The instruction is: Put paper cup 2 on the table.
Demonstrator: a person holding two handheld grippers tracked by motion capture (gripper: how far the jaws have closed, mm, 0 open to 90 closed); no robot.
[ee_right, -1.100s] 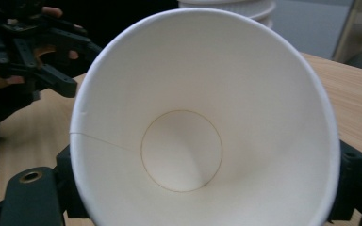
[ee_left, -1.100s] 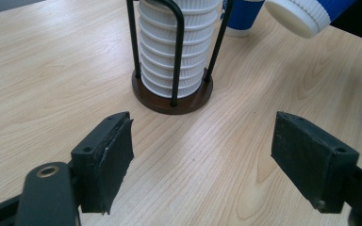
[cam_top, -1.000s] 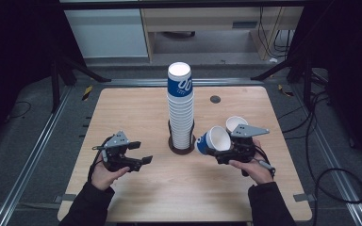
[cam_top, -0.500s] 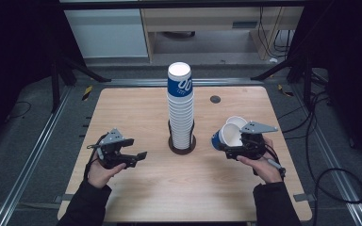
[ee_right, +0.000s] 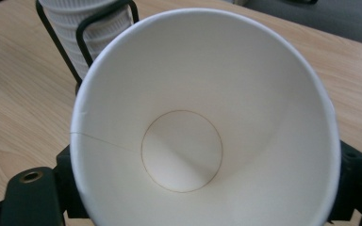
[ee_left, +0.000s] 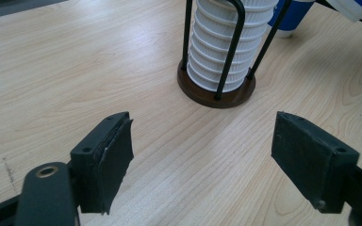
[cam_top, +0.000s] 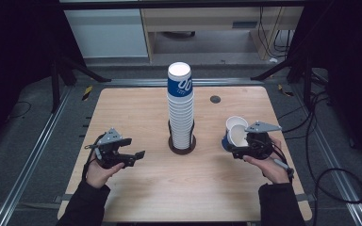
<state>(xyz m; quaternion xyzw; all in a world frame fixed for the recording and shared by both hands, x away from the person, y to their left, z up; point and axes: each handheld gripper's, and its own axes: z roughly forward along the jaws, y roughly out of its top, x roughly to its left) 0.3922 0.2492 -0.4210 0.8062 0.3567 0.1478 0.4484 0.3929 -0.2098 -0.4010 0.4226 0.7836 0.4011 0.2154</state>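
From the high view, a person's right gripper (cam_top: 241, 149) carries a paper cup (cam_top: 238, 136) tipped on its side, mouth turned toward the person, just in front of a second cup (cam_top: 234, 123) that stands upright on the wooden table (cam_top: 136, 103); a second ago the held cup hung close beside the tall stack of cups (cam_top: 180, 106) in its wire holder (cam_top: 183, 143), and it has since been drawn outward toward the table's right edge, away from the stack. The left gripper (cam_top: 133, 156) waits low over the table's left half, having slid a little toward the person. In the left gripper view its jaws are spread wide with only bare wood between them, the ribbed stack (ee_left: 226, 42) and the holder's brown base (ee_left: 217, 92) ahead (a blue cup (ee_left: 290, 19) stands beyond it). In the right gripper view the cup's white inside (ee_right: 202, 127) faces the camera, its wall pinched between the jaws, the stack (ee_right: 82, 28) behind at the left. The move suggests one cup has been separated and is about to be set down next to the first.
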